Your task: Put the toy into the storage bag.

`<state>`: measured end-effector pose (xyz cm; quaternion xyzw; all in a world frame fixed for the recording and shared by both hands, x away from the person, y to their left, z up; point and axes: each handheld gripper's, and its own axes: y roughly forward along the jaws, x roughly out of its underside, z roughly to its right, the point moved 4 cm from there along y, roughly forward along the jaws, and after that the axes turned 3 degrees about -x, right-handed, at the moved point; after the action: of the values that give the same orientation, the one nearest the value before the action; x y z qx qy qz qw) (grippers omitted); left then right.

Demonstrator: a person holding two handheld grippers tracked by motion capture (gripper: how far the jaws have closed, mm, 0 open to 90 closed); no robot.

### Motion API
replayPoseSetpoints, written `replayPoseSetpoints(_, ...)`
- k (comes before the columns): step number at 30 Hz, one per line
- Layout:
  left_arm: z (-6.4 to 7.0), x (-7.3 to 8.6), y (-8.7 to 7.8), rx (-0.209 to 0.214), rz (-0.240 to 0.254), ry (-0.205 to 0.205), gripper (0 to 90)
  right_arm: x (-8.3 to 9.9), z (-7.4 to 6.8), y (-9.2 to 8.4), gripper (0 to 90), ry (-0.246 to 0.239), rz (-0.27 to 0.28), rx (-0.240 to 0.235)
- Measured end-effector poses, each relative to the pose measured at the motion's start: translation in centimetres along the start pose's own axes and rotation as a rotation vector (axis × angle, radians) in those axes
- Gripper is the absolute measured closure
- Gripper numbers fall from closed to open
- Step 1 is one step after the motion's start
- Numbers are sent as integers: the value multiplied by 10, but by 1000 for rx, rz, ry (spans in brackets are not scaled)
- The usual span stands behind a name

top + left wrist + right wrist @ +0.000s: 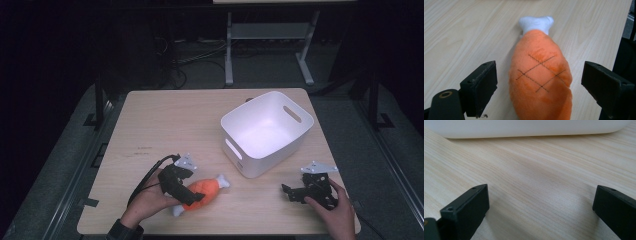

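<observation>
- The left gripper [191, 194] sat at the near left of the wooden surface [165, 125], held in the person's left hand [150, 200].
- Its fingers [480, 85] were spread wide on either side of an orange plush toy [540, 77], with a gap on each side and no contact visible.
- The toy lay flat on the surface, a white knob at each end, the far knob pointing toward the bin; black stitched lines crossed its orange body.
- A white plastic bin [267, 131] stood right of centre, upright and empty, with slot handles in its walls.
- The right gripper [295, 192] rested at the near right, just beside the bin, in the person's right hand [337, 212].
- Its fingers [467, 210] were released, spread over bare wood and facing the bin's wall.
</observation>
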<state>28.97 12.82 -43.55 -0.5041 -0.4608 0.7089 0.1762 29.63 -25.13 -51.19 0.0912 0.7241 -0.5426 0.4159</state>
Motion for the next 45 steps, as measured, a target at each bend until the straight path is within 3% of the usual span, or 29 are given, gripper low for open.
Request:
replayPoseSetpoints(12, 0, 5, 18, -12, -44, 33, 125, 0, 0, 0, 2, 0, 0, 0)
replayPoseSetpoints(20, 1, 8, 29, 22, -41, 12, 125, 0, 0, 0, 2, 0, 0, 0)
replayPoseSetpoints(28, 4, 10, 41, 43, -64, 19, 125, 0, 0, 0, 2, 0, 0, 0)
replayPoseSetpoints(34, 4, 12, 45, 39, -87, 27, 127, 0, 0, 0, 2, 0, 0, 0)
replayPoseSetpoints(45, 3, 13, 43, 51, -83, 18, 156, 0, 0, 0, 2, 0, 0, 0)
